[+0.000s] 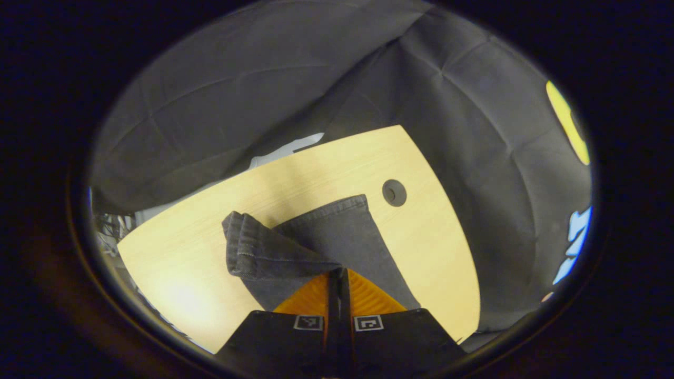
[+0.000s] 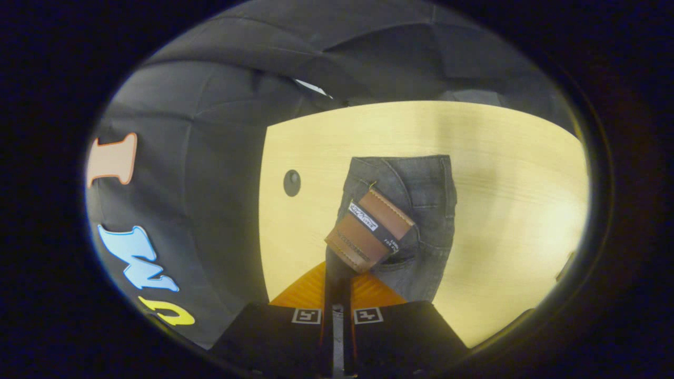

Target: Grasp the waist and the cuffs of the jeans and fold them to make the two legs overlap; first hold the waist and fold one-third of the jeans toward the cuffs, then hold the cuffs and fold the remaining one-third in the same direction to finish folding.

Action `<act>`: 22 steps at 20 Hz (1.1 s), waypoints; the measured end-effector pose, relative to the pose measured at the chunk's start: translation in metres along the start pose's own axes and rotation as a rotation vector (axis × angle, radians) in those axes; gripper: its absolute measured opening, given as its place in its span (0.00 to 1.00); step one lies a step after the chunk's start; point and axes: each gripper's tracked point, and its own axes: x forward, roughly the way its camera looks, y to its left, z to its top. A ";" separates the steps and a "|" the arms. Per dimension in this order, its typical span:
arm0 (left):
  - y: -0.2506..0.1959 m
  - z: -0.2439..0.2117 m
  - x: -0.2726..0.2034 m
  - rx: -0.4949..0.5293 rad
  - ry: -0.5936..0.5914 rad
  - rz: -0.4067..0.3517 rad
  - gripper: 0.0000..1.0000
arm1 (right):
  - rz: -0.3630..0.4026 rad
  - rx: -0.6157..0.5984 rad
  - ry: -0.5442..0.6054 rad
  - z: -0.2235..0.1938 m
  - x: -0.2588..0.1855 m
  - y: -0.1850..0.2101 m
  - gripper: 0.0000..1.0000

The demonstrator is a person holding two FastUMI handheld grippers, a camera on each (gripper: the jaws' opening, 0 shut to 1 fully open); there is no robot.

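Observation:
Dark grey jeans [image 1: 337, 237] lie on the pale wooden table [image 1: 295, 179]. In the left gripper view my left gripper [image 1: 337, 273] is shut on the leg end. One cuff [image 1: 253, 247] is lifted and flops to the left, while the other cuff [image 1: 337, 206] rests flat on the table. In the right gripper view my right gripper [image 2: 337, 268] is shut on the waist. The brown leather patch [image 2: 368, 229] is raised and tilted just beyond the fingertips. The seat of the jeans [image 2: 421, 200] lies flat on the table [image 2: 505, 173] behind it.
A round cable hole [image 1: 394, 192] sits in the tabletop just right of the flat cuff; the same hole [image 2: 291, 182] is left of the waist. Black cloth walls [image 1: 474, 131] close in beyond the table edges. Bare tabletop stretches on both sides of the jeans.

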 end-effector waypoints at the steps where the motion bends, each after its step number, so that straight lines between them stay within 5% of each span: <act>1: -0.003 -0.004 0.006 0.025 0.006 0.017 0.09 | -0.006 0.006 -0.002 0.001 0.005 0.001 0.07; 4: -0.007 -0.006 0.022 0.078 0.020 0.051 0.07 | -0.024 0.039 0.005 0.003 0.021 0.002 0.07; 6: -0.006 -0.003 0.022 0.107 0.034 0.078 0.05 | 0.029 0.059 -0.002 0.012 0.020 0.012 0.14; 8: -0.004 0.003 0.018 0.154 0.047 0.102 0.10 | 0.070 0.048 -0.058 0.021 0.016 0.019 0.82; 9: 0.000 0.007 0.017 0.173 0.051 0.115 0.41 | 0.072 0.038 -0.091 0.030 0.012 0.019 0.80; 10: -0.003 0.015 0.013 0.176 0.047 0.118 0.35 | 0.066 0.025 -0.126 0.038 0.005 0.017 0.95; 12: 0.012 0.028 0.006 0.168 0.003 0.158 0.65 | 0.022 0.001 -0.198 0.058 -0.013 0.003 0.95; 14: 0.028 0.049 -0.002 0.162 -0.059 0.204 0.80 | -0.038 -0.017 -0.254 0.076 -0.029 -0.016 0.95; 22: 0.072 0.071 -0.073 0.061 -0.095 0.078 0.80 | -0.232 -0.120 -0.208 0.075 -0.010 -0.073 0.95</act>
